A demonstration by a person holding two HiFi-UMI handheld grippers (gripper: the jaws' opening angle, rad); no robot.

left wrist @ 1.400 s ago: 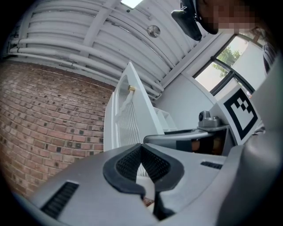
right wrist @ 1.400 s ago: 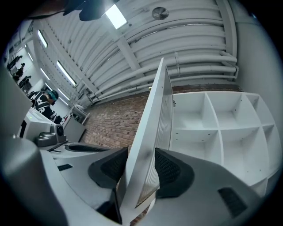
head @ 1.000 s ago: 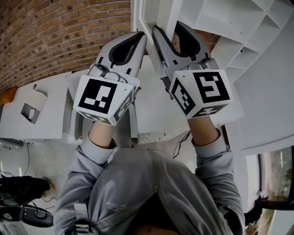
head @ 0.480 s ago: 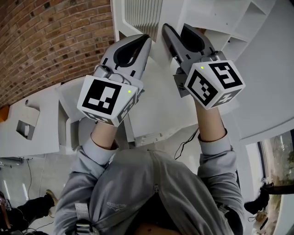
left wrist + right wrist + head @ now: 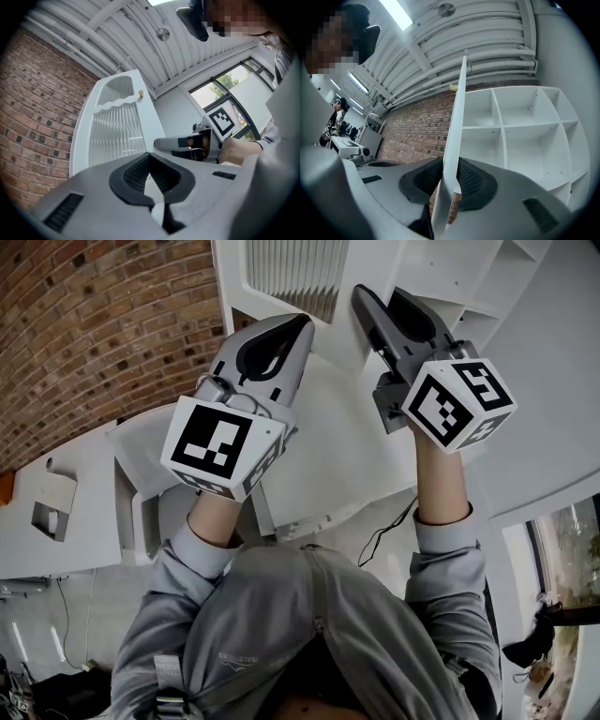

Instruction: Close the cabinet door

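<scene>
The white cabinet door (image 5: 328, 427) with a ribbed glass panel (image 5: 292, 276) stands ajar in front of me, and its small knob (image 5: 140, 94) shows in the left gripper view. My right gripper (image 5: 377, 296) has the door's free edge (image 5: 454, 126) between its pads; its jaws are closing and the dark pads (image 5: 472, 180) press on both faces. My left gripper (image 5: 302, 324) is shut and holds nothing, with its tips (image 5: 149, 155) against the door's front face below the glass. The open white shelves (image 5: 525, 136) of the cabinet lie to the right of the door.
A red brick wall (image 5: 94, 324) runs along the left behind the cabinet. Low white furniture (image 5: 56, 493) stands at the left and a black cable (image 5: 384, 531) hangs below the door. A window (image 5: 572, 549) is at the lower right.
The right gripper's jaws have narrowed onto the door edge. Both grippers have shifted to the right in the head view, and more of the ribbed panel now shows at the top.
</scene>
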